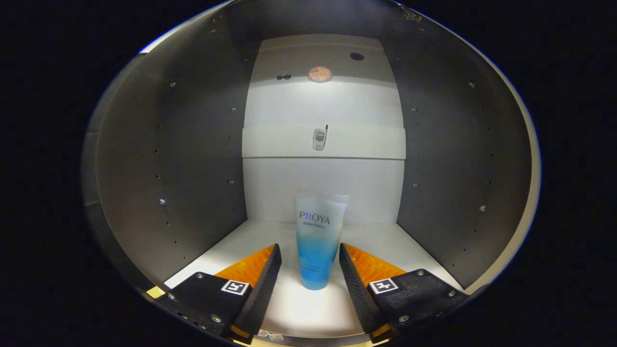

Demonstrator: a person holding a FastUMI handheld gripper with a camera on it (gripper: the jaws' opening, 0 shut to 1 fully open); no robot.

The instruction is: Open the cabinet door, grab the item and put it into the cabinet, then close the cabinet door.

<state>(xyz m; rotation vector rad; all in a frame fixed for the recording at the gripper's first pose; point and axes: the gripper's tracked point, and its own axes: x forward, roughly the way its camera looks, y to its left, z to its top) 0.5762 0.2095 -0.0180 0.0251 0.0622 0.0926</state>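
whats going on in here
A hand-held tool is reaching into an open cabinet. A cosmetic tube stands cap-down on the cabinet floor between the tool's two fingers, which are spread with gaps on both sides, so the tube looks set down and released. A small phone-like item sits at the back wall.

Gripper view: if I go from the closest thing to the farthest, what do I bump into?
The gripper's open fingers → tube standing between them on the cabinet floor, untouched → little phone on the back wall → round light on the ceiling.
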